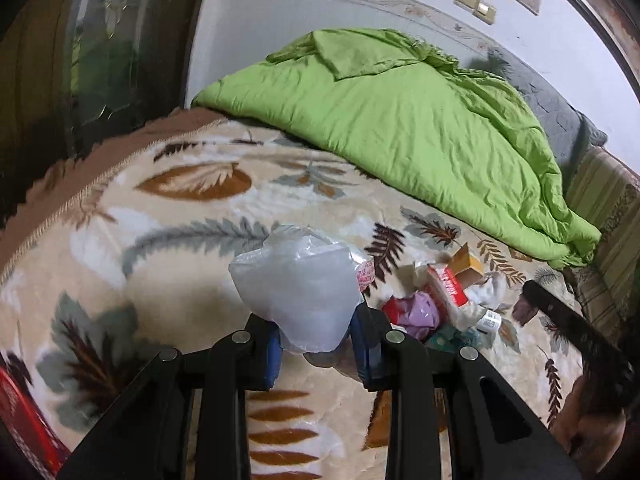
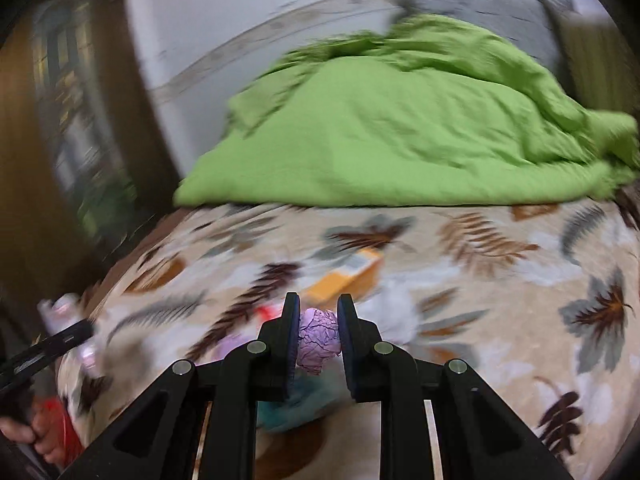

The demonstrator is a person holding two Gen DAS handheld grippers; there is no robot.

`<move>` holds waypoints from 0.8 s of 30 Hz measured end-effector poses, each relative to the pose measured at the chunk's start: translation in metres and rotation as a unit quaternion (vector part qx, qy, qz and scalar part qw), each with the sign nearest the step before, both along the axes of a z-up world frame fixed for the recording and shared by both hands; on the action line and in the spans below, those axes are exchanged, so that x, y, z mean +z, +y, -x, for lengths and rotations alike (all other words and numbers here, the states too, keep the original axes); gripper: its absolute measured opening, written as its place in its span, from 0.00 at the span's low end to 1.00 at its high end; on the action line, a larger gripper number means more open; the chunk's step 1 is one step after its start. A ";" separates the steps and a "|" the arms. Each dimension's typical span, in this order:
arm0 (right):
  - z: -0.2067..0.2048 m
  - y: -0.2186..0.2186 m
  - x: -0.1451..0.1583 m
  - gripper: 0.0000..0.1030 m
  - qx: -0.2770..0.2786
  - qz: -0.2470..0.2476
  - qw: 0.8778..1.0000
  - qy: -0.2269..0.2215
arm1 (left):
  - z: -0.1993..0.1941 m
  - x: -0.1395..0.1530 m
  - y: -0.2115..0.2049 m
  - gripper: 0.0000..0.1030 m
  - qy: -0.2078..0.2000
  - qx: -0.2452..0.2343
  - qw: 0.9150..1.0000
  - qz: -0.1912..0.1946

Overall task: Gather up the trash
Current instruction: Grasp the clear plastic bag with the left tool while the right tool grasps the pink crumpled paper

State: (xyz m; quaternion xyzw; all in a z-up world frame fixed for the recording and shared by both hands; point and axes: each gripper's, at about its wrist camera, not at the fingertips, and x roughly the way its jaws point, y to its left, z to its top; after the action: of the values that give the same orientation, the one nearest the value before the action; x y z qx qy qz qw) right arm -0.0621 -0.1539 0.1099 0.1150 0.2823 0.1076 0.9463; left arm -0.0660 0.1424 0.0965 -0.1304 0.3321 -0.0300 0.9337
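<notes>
Two grippers over a bed, both clamped on trash. My left gripper (image 1: 316, 344) pinches a clear plastic bag (image 1: 298, 294), its bulk puffed up above the blue pads. My right gripper (image 2: 319, 312) squeezes a crumpled lilac paper ball (image 2: 318, 338) between its fingers; that view is motion-blurred. Surface: fleecy cream blanket (image 1: 192, 248) with brown and grey leaf print. On it, right of the bag, a loose trash pile (image 1: 444, 296): red-and-white wrapper, yellow carton, white scraps, a small bottle. Green duvet (image 1: 404, 128) heaped at the far side against a grey headboard. White wall (image 1: 288, 28) with a patterned border strip and light switches. Dark wooden door with glass (image 1: 92, 52) at left
</notes>
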 end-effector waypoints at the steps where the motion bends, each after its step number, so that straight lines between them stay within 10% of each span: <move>1: 0.002 0.010 -0.002 0.20 0.012 0.006 1.000 0.001 | 0.000 -0.005 -0.001 0.27 0.003 0.003 1.000 -0.004; 17: -0.011 0.037 -0.022 0.20 0.057 0.023 0.998 0.022 | -0.001 -0.018 0.009 0.27 0.003 -0.001 0.999 -0.043; 21: -0.017 0.002 -0.013 0.20 0.034 -0.030 0.999 0.018 | -0.001 -0.016 0.002 0.27 -0.003 -0.012 0.999 -0.046; 24: -0.028 -0.026 -0.029 0.20 0.046 -0.165 0.983 0.067 | -0.002 -0.016 -0.003 0.27 -0.002 -0.017 0.999 -0.043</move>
State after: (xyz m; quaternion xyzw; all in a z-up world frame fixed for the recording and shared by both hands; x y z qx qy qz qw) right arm -0.0340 -0.1795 0.0806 0.2632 0.3286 0.1883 0.8873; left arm -0.0641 0.1395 0.0802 -0.0843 0.3333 -0.0321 0.9385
